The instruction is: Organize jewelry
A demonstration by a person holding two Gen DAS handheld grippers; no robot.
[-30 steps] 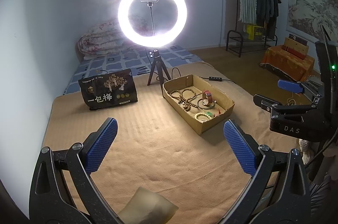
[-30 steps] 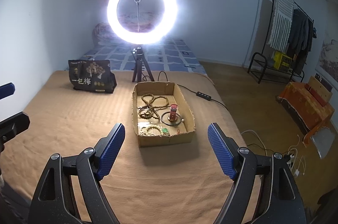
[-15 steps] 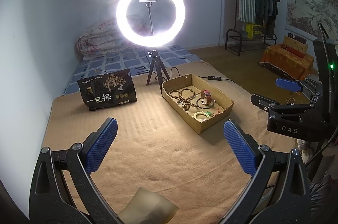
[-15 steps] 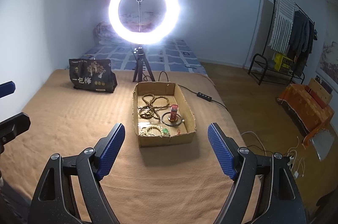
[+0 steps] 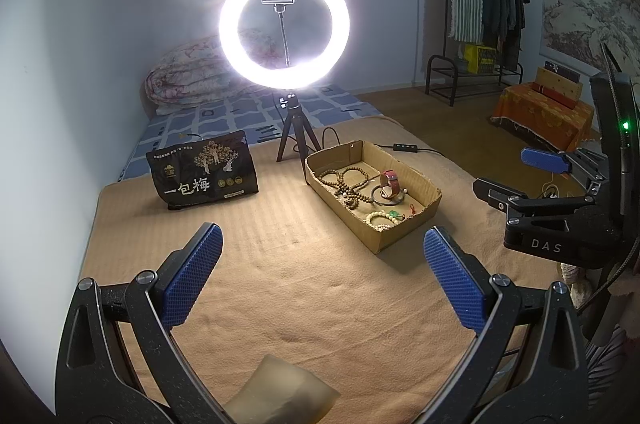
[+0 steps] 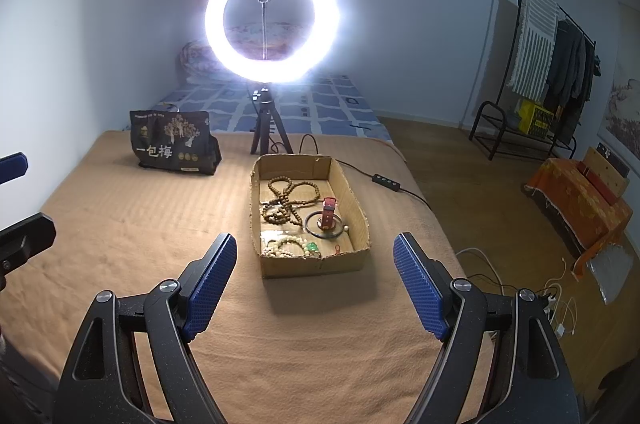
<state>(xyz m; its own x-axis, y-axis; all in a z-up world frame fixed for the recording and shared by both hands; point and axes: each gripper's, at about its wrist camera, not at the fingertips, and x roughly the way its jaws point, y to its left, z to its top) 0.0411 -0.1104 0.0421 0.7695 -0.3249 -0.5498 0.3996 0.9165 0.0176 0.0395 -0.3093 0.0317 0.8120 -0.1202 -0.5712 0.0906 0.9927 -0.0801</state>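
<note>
Right wrist view shows my right gripper (image 6: 314, 282) spread wide with nothing between its blue pads (image 6: 210, 282). It hangs over the tan blanket (image 6: 120, 224), near the front of the cardboard box (image 6: 312, 264). The box sits on the blanket, straight ahead of this gripper.

Inside the box, a long string of brown beads (image 6: 286, 200) lies toward the back. A dark ring (image 6: 324, 226) lies on the right side, and a red strap (image 6: 329, 212) stands up inside it. A pale bead bracelet (image 6: 286, 246) lies at the front, with a small green piece (image 6: 311, 247) just beside it.

My left gripper (image 5: 320, 276) is spread wide too and grips nothing. From the left wrist view the box (image 5: 400, 236) is ahead and to the right. My right gripper shows at the far right edge there, off to the side of the box.

Behind the box stands a bright ring light (image 6: 272, 20) on a small tripod (image 6: 266, 132). A black bag (image 6: 172, 144) with white writing stands to the left of the tripod.
</note>
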